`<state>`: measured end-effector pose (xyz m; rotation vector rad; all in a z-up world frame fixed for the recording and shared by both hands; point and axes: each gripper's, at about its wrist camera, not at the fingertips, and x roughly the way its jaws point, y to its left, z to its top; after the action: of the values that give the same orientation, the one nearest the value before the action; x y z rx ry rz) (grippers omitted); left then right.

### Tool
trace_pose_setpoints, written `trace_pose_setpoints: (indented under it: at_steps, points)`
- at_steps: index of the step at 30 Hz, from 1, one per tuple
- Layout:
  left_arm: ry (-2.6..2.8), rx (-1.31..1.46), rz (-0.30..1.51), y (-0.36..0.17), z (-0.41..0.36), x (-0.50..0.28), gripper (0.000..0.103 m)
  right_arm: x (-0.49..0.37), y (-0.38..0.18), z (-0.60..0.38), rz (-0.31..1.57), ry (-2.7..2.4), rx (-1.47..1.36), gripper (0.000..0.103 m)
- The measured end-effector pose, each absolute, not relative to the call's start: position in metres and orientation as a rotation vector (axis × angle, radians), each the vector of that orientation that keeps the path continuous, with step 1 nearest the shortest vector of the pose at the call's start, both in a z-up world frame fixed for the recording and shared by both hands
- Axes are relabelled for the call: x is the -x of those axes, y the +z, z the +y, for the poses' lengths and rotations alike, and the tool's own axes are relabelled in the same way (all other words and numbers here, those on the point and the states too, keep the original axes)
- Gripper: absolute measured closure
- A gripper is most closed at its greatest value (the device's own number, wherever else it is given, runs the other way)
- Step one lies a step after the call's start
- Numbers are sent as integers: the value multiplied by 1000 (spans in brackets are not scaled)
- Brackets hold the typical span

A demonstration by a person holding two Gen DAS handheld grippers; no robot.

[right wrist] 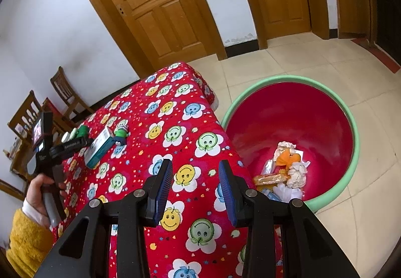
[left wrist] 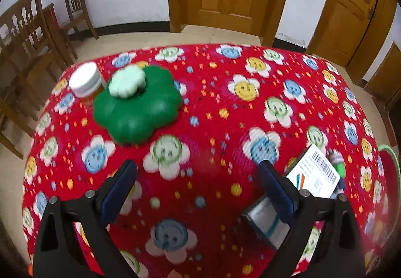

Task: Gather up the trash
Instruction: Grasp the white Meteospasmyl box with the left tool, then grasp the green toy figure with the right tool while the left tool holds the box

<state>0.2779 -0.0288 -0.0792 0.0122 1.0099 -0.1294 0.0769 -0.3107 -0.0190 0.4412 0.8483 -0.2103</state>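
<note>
**Both claws open and empty, box on the surface, basin partly filled**

Left claw (left wrist: 198, 182): jaws spread wide, nothing between them, over the near part of the surface (left wrist: 213, 102), which carries a red smiley-flower cloth. Frame is motion-blurred.

Right claw (right wrist: 195, 187): jaws parted, nothing held, above the surface's right edge, close to the basin (right wrist: 351, 127).

Trash still on the surface:
- Box (left wrist: 313, 172), white with a barcode and dark teal sides, just beside the left claw's right finger, near the right edge. Whether finger and box touch, can't tell. In the right wrist view the box (right wrist: 99, 146) lies just ahead of the left claw.
- Small green toy (right wrist: 122, 132), touching or nearly touching the box's far end.

Other items, far-left corner:
- Green flower-shaped container (left wrist: 140, 112) with a pale green flower lid (left wrist: 127, 81) on top.
- Jar (left wrist: 85, 81) with a white cap, just beside the container, at the left edge.

Basin: pink inside, green rim, on the floor (right wrist: 288, 64) against the surface's right edge. Holds crumpled paper (right wrist: 297, 174), orange scraps (right wrist: 288, 156) and a wrapper (right wrist: 270, 179), bunched at its near side.

Background: wooden doors, chairs (left wrist: 22, 34) left of the surface.
</note>
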Motion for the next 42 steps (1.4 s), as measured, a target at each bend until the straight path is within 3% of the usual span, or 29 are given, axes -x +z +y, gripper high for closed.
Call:
trace_pose_setpoints:
  at_steps: [14, 25, 27, 31, 34, 42]
  points:
    - [-355, 65, 917, -45, -48, -213, 7, -79, -23, -306, 861, -196, -434, 64]
    - [-422, -62, 968, -63, -85, -206, 7, -79, -23, -304, 862, -196, -431, 64]
    - [-408, -74, 975, -68, -86, -207, 17, -80, -24, -305, 865, -198, -432, 64]
    - [-398, -49, 1008, -75, -86, -213, 25, -82, -26, -304, 873, -196, -426, 64]
    - [-401, -54, 989, -74, -88, -213, 42, -85, -27, -300, 881, -187, -415, 64]
    - [-379, -15, 943, -65, -71, -209, 43, -101, -27, -283, 899, -147, -373, 64]
